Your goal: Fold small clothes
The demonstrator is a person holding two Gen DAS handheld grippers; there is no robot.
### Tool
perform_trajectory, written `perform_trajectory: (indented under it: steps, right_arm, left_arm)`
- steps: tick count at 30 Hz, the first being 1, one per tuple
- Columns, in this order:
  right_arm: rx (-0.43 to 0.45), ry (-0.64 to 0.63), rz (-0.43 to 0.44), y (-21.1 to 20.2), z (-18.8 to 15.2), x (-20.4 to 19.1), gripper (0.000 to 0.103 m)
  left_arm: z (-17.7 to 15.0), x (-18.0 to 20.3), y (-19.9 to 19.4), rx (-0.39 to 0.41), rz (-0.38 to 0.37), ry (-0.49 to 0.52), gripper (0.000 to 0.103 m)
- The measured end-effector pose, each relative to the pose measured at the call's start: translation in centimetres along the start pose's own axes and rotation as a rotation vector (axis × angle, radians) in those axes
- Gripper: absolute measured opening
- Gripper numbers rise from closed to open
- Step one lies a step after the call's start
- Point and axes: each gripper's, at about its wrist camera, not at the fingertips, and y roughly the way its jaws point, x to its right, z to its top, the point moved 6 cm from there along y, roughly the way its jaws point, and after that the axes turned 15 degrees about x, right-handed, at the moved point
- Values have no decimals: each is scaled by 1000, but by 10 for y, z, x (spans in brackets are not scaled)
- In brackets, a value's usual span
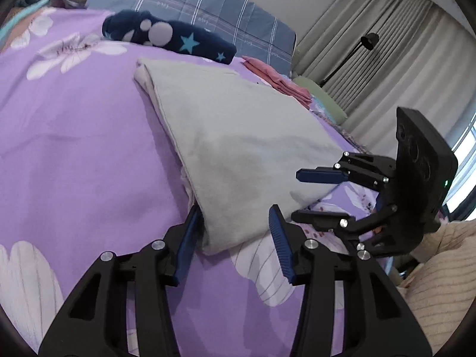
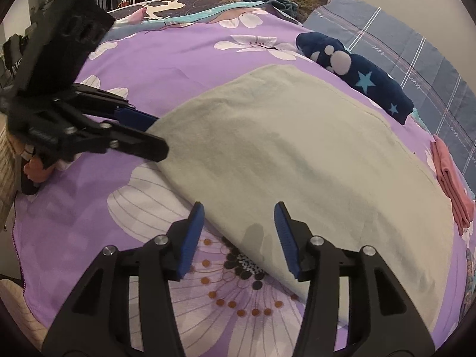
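A folded grey garment (image 1: 238, 148) (image 2: 297, 154) lies flat on the purple floral bedsheet (image 1: 74, 119) (image 2: 184, 53). My left gripper (image 1: 235, 232) is open around the garment's near corner, which lies slack between the blue pads. In the right wrist view the left gripper (image 2: 159, 134) straddles the garment's left corner. My right gripper (image 2: 239, 223) is open too, with the garment's near edge lying between its pads. In the left wrist view the right gripper (image 1: 297, 196) stands at the garment's right corner, one finger above it and one below.
A folded navy garment with stars (image 1: 166, 35) (image 2: 357, 74) and a folded pink garment (image 1: 276, 80) (image 2: 452, 178) lie beyond the grey one. A blue plaid pillow (image 1: 208, 3) lies at the head. A floor lamp (image 1: 351, 56) and curtains stand beside the bed. A cream sleeve (image 1: 440, 267) shows.
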Motion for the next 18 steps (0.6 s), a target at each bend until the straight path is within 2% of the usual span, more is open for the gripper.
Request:
perform_trajectory:
  steps: [1, 2, 4, 6, 7, 10, 13, 15, 18]
  right_arm:
    - [-1, 1, 0, 0, 0, 0, 50]
    - [-1, 2, 1, 1, 0, -1, 50]
    - [5, 2, -2, 0, 1, -2, 50]
    - [24, 2, 2, -4, 2, -3, 52]
    - [34, 4, 12, -6, 2, -4, 53]
    - [40, -21, 35, -5, 0, -11, 54]
    - [36, -94, 45, 3, 0, -30, 54]
    - [55, -157, 56, 6, 3, -46, 54]
    - [89, -252, 40, 12, 7, -65, 54]
  left_arm:
    - [1, 3, 2, -7, -11, 9, 48]
    - [2, 5, 4, -17, -19, 23, 40]
    - [0, 16, 6, -53, -78, 20, 12]
    - [-3, 28, -3, -76, -136, 11, 12]
    - [-4, 30, -9, -69, -127, 32, 12]
    - [-6, 11, -20, -44, -57, -21, 13]
    - [-5, -25, -27, -2, 54, -125, 13]
    - [-2, -39, -32, 38, 83, -187, 13]
    - [5, -43, -38, 79, 106, -194, 23]
